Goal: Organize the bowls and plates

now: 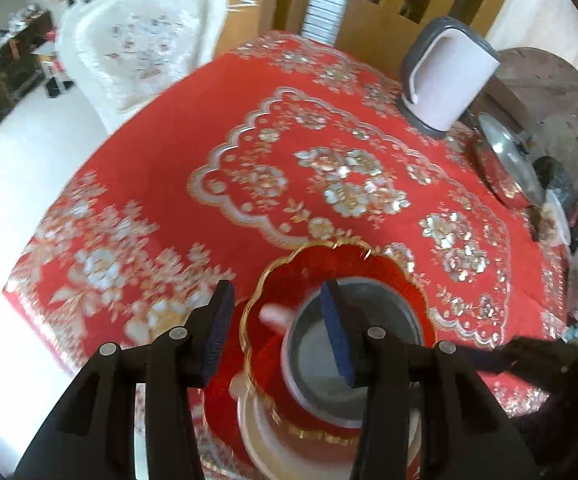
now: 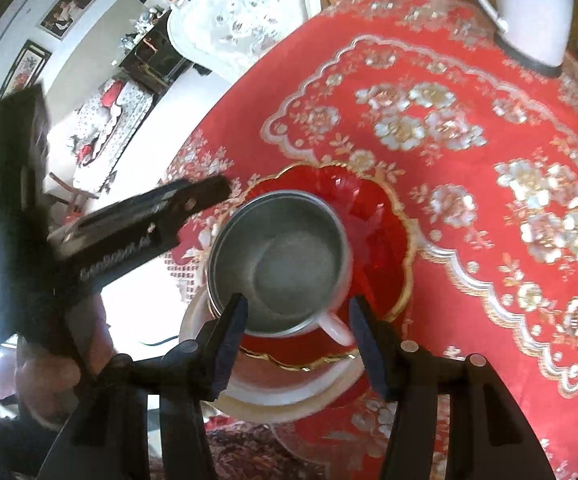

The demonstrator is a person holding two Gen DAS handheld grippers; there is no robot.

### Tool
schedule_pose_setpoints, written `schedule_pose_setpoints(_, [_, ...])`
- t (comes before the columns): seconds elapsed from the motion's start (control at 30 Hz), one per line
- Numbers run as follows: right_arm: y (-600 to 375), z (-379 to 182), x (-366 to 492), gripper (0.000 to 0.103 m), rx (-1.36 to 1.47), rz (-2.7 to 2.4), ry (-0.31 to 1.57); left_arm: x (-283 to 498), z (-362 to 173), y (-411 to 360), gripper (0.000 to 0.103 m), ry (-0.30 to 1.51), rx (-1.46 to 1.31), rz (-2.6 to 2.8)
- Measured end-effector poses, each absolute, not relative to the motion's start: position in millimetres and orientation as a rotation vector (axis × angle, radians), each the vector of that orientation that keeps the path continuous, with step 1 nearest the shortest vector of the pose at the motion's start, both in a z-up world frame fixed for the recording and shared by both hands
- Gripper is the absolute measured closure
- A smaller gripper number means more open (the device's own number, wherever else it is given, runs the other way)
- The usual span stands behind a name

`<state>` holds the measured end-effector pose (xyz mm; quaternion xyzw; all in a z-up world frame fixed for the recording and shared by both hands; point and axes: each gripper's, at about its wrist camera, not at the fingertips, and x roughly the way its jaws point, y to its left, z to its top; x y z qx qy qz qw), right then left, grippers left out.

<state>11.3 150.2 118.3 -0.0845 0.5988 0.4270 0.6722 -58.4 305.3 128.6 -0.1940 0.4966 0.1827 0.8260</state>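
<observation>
1. Closest in, the right claw is hanging with its fingers apart and empty, straddling the near rim and pale handle of a metal bowl directly below it.
2. The left claw is hovering likewise spread and holding nothing, one finger over the bowl, the other out past the rim of the red plate.
3. The bowl is sitting in the gold-edged red plate, which is resting on a white plate; the stack is standing just beneath both claws, near the table edge.
4. Judged risk: the bowl is riding off-centre toward the near side, so a nudge from either open finger could be tipping it or sliding the slick plates toward the drop at the claws' left.
5. Ahead of the claws, the red patterned cloth is lying bare, giving wide room to move.
6. Farthest off, a grey-and-white container is standing well beyond the stack, a glass lid lying right of it and a white chair beyond the far edge.
</observation>
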Motion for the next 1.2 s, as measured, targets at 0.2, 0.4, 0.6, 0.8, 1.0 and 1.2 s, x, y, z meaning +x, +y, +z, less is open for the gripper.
schedule_pose_setpoints(0.2, [131, 141, 2, 0.033, -0.276, 0.878, 1.210, -91, 138, 269, 0.056, 1.043, -0.422, 0.490])
schedule_pose_setpoints(0.4, [117, 144, -8, 0.025, -0.330, 0.813, 1.164, -102, 136, 245, 0.043, 1.076, -0.421, 0.599])
schedule_pose_setpoints(0.6, [103, 134, -19, 0.015, -0.351, 0.759, 1.161, -121, 133, 234, 0.043, 1.073, -0.444, 0.700])
schedule_pose_setpoints(0.8, [99, 126, -22, 0.015, -0.374, 0.711, 1.171, -129, 131, 223, 0.042, 1.072, -0.404, 0.719])
schedule_pose_setpoints(1.0, [100, 125, -19, 0.015, -0.377, 0.698, 1.158, -126, 130, 219, 0.042, 1.083, -0.373, 0.721])
schedule_pose_setpoints(1.2, [103, 121, -17, 0.015, -0.371, 0.694, 1.172, -122, 130, 222, 0.042, 1.089, -0.357, 0.720])
